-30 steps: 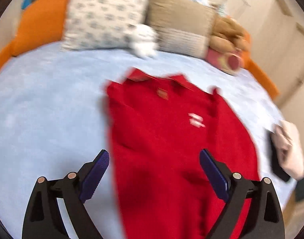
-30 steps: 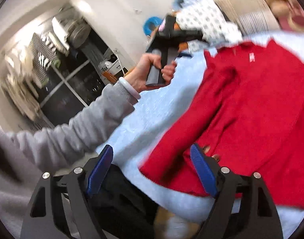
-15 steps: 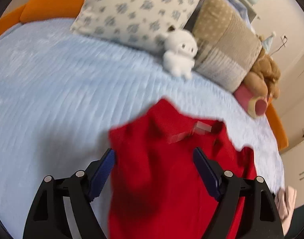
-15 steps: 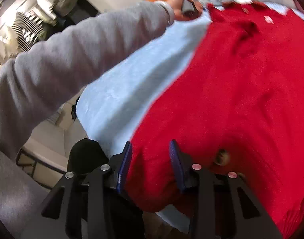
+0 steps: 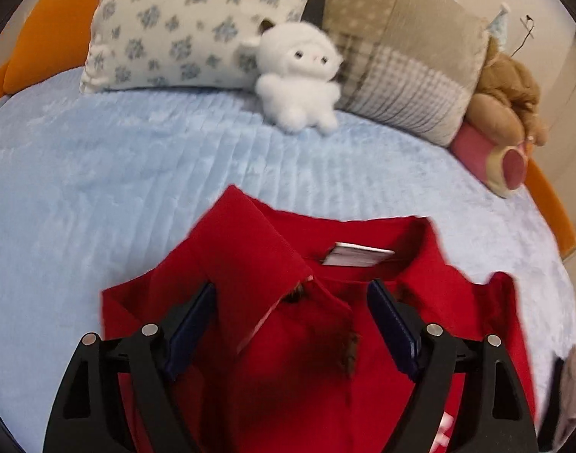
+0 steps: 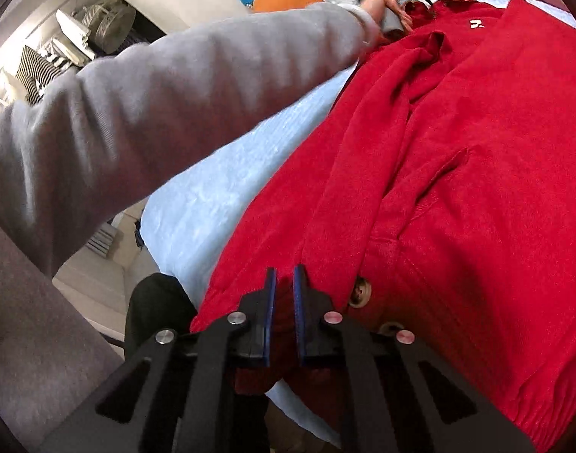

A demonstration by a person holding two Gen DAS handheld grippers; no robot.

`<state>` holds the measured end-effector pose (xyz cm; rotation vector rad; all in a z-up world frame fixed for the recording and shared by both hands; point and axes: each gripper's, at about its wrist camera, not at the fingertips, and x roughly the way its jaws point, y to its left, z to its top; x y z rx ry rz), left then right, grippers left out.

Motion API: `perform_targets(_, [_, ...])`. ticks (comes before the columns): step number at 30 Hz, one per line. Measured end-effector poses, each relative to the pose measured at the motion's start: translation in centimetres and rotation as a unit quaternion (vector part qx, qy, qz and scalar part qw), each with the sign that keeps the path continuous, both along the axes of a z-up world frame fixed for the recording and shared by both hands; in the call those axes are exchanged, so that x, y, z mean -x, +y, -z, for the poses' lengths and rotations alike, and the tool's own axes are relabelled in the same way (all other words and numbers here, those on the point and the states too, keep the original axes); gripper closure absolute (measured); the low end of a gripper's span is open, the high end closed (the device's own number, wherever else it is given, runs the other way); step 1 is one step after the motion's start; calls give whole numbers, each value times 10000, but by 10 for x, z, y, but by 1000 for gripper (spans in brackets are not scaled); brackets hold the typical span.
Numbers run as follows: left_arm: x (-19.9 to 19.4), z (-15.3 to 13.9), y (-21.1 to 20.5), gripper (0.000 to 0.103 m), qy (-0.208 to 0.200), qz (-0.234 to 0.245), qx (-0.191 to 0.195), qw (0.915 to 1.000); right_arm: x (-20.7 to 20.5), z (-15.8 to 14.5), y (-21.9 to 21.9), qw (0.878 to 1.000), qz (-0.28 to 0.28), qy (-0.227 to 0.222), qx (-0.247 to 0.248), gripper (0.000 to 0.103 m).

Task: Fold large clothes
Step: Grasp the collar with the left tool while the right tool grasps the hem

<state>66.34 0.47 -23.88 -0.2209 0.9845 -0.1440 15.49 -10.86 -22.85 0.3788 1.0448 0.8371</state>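
While the red cardigan (image 5: pixel 325 339) lies spread front-up on the pale blue bed cover (image 5: pixel 99 173), the left claw (image 5: pixel 291 324) hangs over its collar with both pads wide apart; the collar flap sits between them, not pinched. The left jaws have opened a little further in the last moment. The right claw (image 6: pixel 284 313) has just been closing, and its pads now pinch a fold of the cardigan's hem edge at the near side of the bed. Beside that grip two round tan buttons (image 6: pixel 359 293) show on the front band.

A white label (image 5: pixel 357 256) is sewn inside the neck; its print is too blurred to read. A small white logo (image 6: pixel 476 24) sits on the chest, also unreadable. No container shows in either view.

At the head of the bed a flowered pillow (image 5: pixel 182 26), a beige patchwork pillow (image 5: pixel 397 56), a white plush toy (image 5: pixel 299 79) and a brown plush toy (image 5: pixel 503 90) lean against the orange headboard (image 5: pixel 50 34). A grey sleeve (image 6: pixel 155 120) reaches across the right view.
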Motion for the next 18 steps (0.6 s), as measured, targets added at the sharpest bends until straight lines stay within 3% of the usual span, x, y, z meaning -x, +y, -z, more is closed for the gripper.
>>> perform_targets(5, [57,-65,14,10,-283,351,-141,9989,8,-3,-4,10000,29,-33,-58,92])
perform_targets(8, [95,-79,28,10,-203,511,-78,9985,11,-8,-11,9999,46,-91,-29,92])
perform_targets(12, [112,-48,19,10,19,618,-452,9971,15,-8,-4,9999,33,-155,21,88])
perform_targets(14, [109,-24,10,10,227,629,-390,9970,15,-10,-7,9999,55,-136,-36,88])
perform_targets(18, [93,5,-8,10,213,638,-362,9971,16,-10,-15,9998,66,-114,-172,88])
